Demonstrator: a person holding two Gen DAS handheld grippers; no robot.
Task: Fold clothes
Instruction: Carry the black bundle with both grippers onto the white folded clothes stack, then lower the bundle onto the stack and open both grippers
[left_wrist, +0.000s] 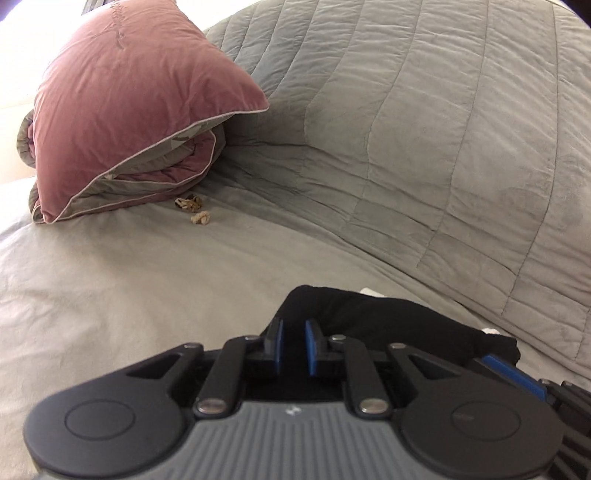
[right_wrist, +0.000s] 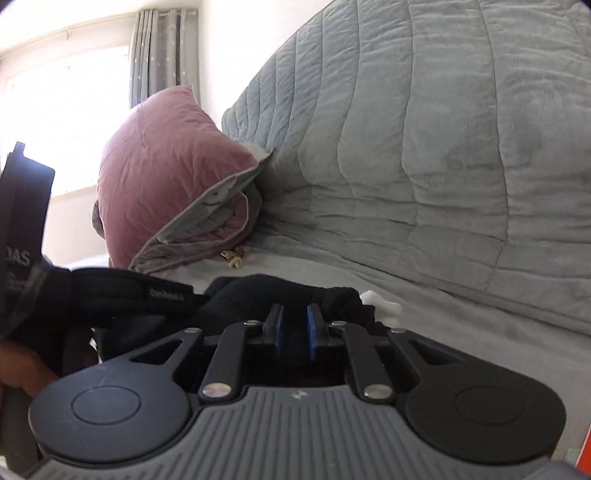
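A black garment (left_wrist: 369, 314) lies bunched on the grey bed sheet (left_wrist: 110, 280), just ahead of both grippers. My left gripper (left_wrist: 293, 326) has its blue pads nearly together, with black cloth filling the narrow gap. In the right wrist view the same garment (right_wrist: 258, 291) sits in front of my right gripper (right_wrist: 294, 314), whose pads are also pinched close on black fabric. A bit of white cloth (right_wrist: 382, 306) pokes out from under the garment's right end. The right gripper's blue finger (left_wrist: 513, 373) shows at the lower right of the left wrist view.
A pink folded duvet (left_wrist: 140, 110) stands at the back left, with small tan scraps (left_wrist: 194, 208) beside it. A grey quilted cover (left_wrist: 424, 129) rises along the back and right. A gloved hand (right_wrist: 55, 302) holds the other gripper at the left; a curtain (right_wrist: 162, 48) hangs behind.
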